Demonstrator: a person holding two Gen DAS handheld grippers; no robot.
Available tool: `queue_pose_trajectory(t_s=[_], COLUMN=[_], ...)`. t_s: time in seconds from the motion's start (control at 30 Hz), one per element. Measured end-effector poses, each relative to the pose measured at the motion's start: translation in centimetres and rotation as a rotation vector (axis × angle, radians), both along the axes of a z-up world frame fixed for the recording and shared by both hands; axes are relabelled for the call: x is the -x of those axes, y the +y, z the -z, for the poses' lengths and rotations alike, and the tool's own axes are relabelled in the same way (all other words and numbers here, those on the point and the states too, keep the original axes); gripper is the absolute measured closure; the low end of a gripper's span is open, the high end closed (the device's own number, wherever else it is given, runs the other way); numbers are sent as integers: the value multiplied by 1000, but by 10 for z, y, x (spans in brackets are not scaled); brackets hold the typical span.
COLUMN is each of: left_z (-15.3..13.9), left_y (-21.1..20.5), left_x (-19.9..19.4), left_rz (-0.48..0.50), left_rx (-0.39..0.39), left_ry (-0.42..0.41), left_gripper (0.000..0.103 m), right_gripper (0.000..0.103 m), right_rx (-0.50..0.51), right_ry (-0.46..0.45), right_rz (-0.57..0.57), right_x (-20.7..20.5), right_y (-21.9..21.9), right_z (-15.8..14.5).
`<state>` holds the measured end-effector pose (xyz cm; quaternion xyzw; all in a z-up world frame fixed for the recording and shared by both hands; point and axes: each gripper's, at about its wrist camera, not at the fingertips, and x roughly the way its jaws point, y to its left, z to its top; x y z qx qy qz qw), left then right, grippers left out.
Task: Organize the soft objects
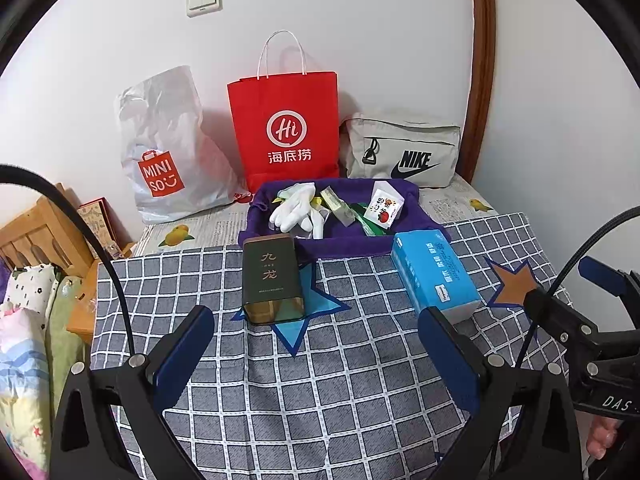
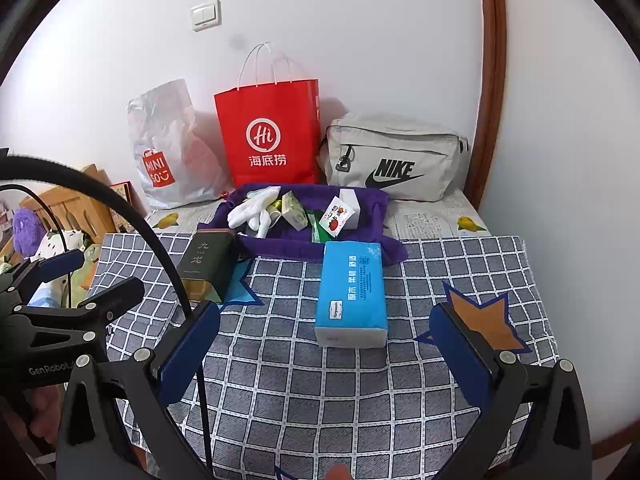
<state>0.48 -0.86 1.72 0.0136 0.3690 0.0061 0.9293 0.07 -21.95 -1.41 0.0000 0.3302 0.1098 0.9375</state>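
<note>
A blue tissue pack (image 1: 436, 276) (image 2: 352, 292) lies on the checked cloth between the star patches. A dark green tea tin (image 1: 272, 280) (image 2: 206, 266) lies on a blue star (image 1: 308, 308). Behind them a purple cloth tray (image 1: 420, 212) (image 2: 372, 208) holds white gloves (image 1: 294, 208) (image 2: 252, 204), small packets and a white box. My left gripper (image 1: 316, 344) is open and empty, short of the tin. My right gripper (image 2: 324, 340) is open and empty, just in front of the tissue pack.
Against the wall stand a Miniso plastic bag (image 1: 168, 148), a red paper bag (image 1: 286, 128) and a grey Nike pouch (image 1: 404, 148). An orange star patch (image 2: 480, 316) is at the right. A wooden headboard and bedding (image 1: 28, 280) are at the left.
</note>
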Motion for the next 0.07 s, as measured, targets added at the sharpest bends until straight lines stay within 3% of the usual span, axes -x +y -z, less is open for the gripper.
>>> queue_pose_trajectory(t_s=[0.07], left_z=[1], left_y=[2], left_x=[0], left_rz=[-3], left_rx=[17], left_ry=[-17], left_gripper=[0], right_gripper=[0], right_rx=[-2], right_ry=[4], right_rz=[-3], right_x=[-1], right_y=[0], right_z=[2])
